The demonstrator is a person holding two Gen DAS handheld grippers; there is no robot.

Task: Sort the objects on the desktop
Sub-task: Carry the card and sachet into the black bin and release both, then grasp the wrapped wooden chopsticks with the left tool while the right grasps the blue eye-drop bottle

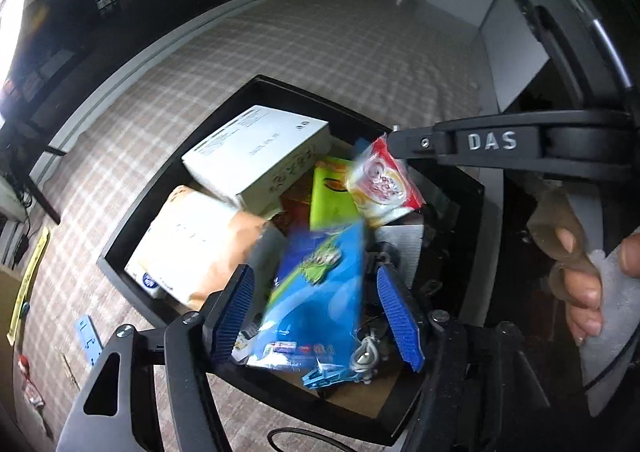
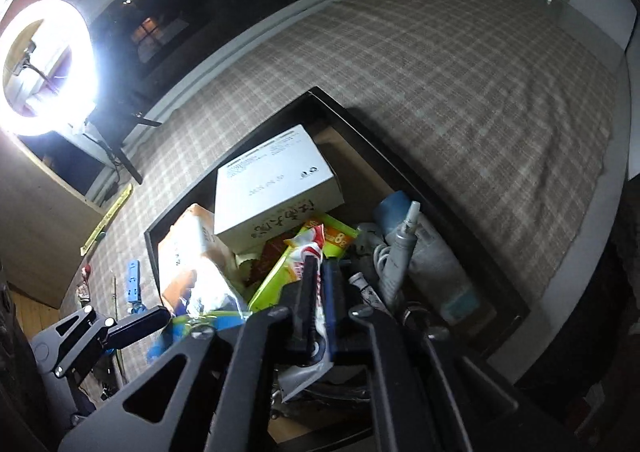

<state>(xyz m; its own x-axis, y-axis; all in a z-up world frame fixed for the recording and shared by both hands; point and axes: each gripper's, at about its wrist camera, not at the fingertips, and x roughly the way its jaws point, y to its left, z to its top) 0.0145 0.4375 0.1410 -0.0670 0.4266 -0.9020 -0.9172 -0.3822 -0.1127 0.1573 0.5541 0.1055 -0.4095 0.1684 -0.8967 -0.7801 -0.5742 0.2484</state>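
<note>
A black tray [image 1: 132, 220] on the checked tablecloth holds a white box [image 1: 256, 156], an orange-and-white pack [image 1: 192, 248], a green packet [image 1: 330, 196] and other items. My left gripper [image 1: 316, 304] is open over the tray, its blue pads either side of a blurred blue snack bag [image 1: 316, 292]. My right gripper [image 2: 316, 300] is shut on a red-and-white snack packet [image 2: 312, 252], which hangs from its tip above the tray in the left wrist view [image 1: 380, 184]. The tray [image 2: 420, 180] and white box [image 2: 272, 180] also show in the right wrist view.
A white spray bottle [image 2: 404, 244], a blue-capped tube [image 2: 432, 252] and a coiled white cable [image 1: 366, 356] lie in the tray's right part. A blue clip [image 1: 88, 336] and small items lie on the cloth to the left. A ring light [image 2: 44, 64] glares at far left.
</note>
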